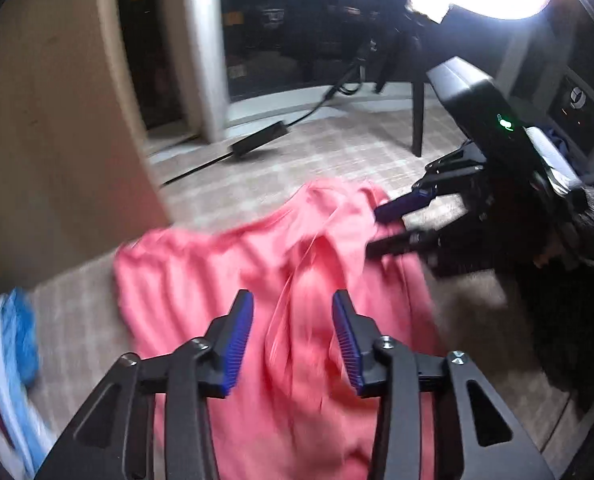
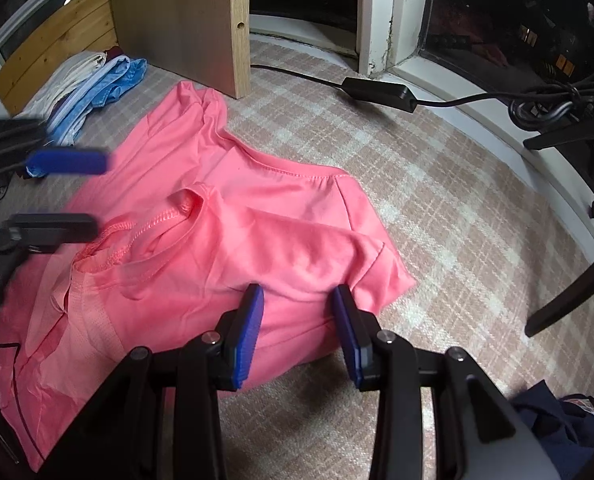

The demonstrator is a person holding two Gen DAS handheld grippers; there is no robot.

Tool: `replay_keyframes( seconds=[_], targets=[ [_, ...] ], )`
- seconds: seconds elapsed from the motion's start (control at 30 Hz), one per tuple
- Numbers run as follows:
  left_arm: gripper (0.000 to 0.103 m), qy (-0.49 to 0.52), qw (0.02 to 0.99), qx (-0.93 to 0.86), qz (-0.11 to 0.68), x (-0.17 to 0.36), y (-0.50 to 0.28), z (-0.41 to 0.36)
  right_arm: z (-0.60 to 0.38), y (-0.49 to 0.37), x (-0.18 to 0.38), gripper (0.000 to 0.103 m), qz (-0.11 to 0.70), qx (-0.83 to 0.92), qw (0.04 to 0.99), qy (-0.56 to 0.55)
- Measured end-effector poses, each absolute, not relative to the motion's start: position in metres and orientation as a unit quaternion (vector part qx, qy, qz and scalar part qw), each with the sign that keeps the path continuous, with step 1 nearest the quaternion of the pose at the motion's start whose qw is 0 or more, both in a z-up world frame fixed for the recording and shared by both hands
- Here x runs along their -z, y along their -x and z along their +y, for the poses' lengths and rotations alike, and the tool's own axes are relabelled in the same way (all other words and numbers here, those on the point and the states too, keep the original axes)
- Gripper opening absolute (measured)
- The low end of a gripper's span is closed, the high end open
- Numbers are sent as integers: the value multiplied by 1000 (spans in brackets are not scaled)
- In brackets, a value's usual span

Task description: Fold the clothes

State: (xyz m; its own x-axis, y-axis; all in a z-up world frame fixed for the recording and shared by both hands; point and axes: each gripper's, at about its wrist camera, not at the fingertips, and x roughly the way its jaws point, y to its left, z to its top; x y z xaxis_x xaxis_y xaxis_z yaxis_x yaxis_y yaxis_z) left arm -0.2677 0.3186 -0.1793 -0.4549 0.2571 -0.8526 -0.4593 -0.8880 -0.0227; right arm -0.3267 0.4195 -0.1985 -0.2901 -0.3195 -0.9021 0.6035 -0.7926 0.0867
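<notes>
The pink shirt (image 2: 201, 240) lies crumpled on the checked carpet (image 2: 437, 240), w/ its neck hole up and a short sleeve sticking out on the right side of the right wrist view. Its long way runs from near the wood board (image 2: 177, 20) down toward the person.

The right gripper (image 2: 297, 300) hangs right over the near edge of the shirt, beside that sleeve. Its jaws are partly apart and not pinching; cloth sits under and btwn them, but the pads don't look pressed on it. So right is released, holding nothing.

The left gripper (image 1: 293, 304) is over the middle of the shirt, above a raised fold. Its jaws are partly apart too, nothing clenched. That pic is blurry, so I can't tell if the tips touch cloth.

Both hands are close to the shirt. Right looks nearer to an edge it can grab; left is nearer the neck hole. Next move prob needs each to pinch an edge and pull it flat.

A folded blue and white pile (image 2: 93, 84) sits by the board, apart from the shirt.
</notes>
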Motion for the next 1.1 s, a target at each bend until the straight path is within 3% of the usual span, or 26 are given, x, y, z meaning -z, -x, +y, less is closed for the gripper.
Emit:
replay_keyframes(
  seconds=[0.03, 0.07, 0.13, 0.17, 0.33, 0.4, 0.5, 0.57, 0.63, 0.87, 1.1],
  targets=[
    [41, 484, 217, -840, 113, 185, 276, 324, 420, 327, 198, 36, 136, 791, 293, -519],
    [33, 491, 227, -834, 113, 191, 281, 327, 421, 327, 198, 36, 134, 791, 294, -519],
    [5, 507, 244, -819, 111, 201, 288, 329, 423, 328, 199, 36, 128, 791, 298, -519],
    [2, 504, 235, -825, 101, 199, 286, 322, 424, 328, 199, 36, 124, 791, 300, -519],
    [3, 495, 161, -852, 53, 188, 278, 274, 427, 330, 199, 36, 112, 791, 306, -518],
    [1, 502, 119, -854, 71, 191, 278, 262, 427, 332, 198, 36, 111, 790, 307, -519],
    [2, 495, 129, -858, 55, 182, 278, 259, 428, 334, 198, 36, 102, 790, 306, -522],
    [12, 478, 152, -864, 55, 170, 272, 267, 430, 334, 193, 36, 87, 791, 308, -522],
    [12, 470, 170, -864, 56, 157, 263, 273, 435, 333, 182, 36, 66, 794, 316, -516],
    [12, 413, 211, -885, 28, 81, 196, 258, 482, 287, 79, 36, -41, 823, 353, -443],
    [22, 376, 203, -903, 36, 35, 111, 212, 527, 176, -4, 41, -70, 850, 343, -393]
  ],
)
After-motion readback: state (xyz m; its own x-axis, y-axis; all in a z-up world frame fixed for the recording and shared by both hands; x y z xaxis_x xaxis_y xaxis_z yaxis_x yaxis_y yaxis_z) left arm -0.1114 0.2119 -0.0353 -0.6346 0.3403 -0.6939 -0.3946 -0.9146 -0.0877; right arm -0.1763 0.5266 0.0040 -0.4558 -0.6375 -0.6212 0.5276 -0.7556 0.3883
